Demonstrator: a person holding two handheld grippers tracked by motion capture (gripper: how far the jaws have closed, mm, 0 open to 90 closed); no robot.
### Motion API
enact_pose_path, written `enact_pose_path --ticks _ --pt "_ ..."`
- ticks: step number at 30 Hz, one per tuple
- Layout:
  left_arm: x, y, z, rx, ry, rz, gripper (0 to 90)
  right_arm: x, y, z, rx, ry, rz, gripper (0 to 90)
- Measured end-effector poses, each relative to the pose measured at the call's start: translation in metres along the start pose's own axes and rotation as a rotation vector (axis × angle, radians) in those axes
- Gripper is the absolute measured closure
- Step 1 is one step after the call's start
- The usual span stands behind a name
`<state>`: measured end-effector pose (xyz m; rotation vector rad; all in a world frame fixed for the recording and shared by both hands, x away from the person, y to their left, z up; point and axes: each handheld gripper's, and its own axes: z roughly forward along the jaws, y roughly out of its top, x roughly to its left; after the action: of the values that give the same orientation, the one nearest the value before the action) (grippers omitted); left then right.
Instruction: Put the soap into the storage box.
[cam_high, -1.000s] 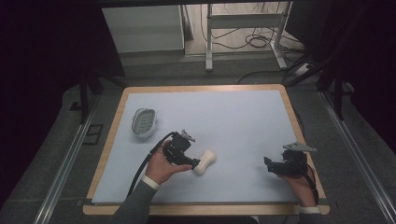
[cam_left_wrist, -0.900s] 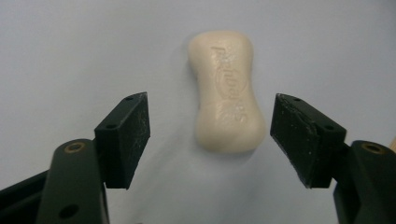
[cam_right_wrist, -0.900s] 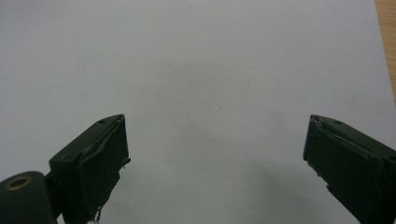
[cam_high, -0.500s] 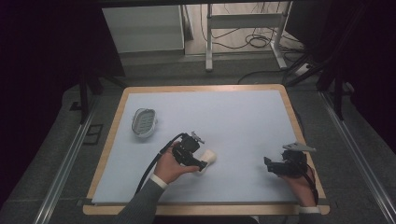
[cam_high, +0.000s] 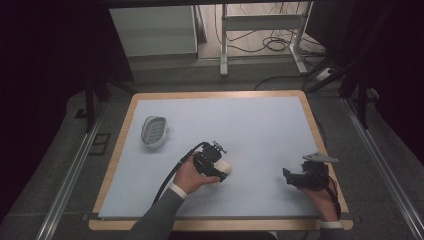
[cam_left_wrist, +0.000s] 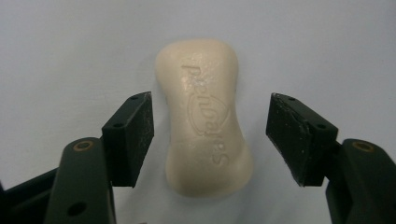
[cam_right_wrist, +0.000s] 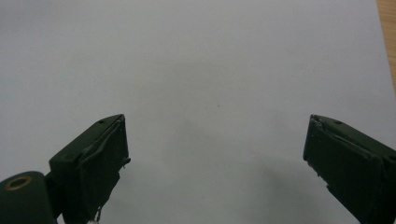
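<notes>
Left gripper view, item one: a single cream soap bar (cam_left_wrist: 204, 116), waisted in the middle, with raised lettering along its length. The embossing is soft and seen end-on; it seems to read "Safeguard", though you should not rely on that. The bar lies flat on the pale blue mat (cam_left_wrist: 60, 56), lengthwise between the two black jaws of your left gripper (cam_left_wrist: 210, 135). Those jaws stand apart, one on each side of the bar's lower half, with a gap of mat showing on both sides; neither pad touches the soap.

High view, item two: one oval soap dish (cam_high: 153, 131), grey-white with a slotted floor, resting on the mat's left part, well apart from the soap (cam_high: 223, 168) and your left hand (cam_high: 192, 176).

Item three: your right gripper (cam_right_wrist: 215, 154), near the mat's right edge in the high view (cam_high: 300, 177). Its jaws are spread wide over bare mat, holding nothing.

Count: one soap, one dish, two grippers.
</notes>
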<state>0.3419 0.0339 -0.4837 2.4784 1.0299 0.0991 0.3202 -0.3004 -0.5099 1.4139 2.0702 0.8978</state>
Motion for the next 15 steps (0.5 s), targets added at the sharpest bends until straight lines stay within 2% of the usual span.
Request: enact_pose_path --ticks 9,15 --pt "0.002 0.001 0.013 0.033 0.001 -0.028 36.2 0.000 -0.001 0.001 0.001 0.000 -0.003 6.6" --pt "0.000 -0.001 0.019 0.055 0.007 -0.026 39.8 0.000 -0.001 0.002 0.006 -0.007 -0.012 6.6"
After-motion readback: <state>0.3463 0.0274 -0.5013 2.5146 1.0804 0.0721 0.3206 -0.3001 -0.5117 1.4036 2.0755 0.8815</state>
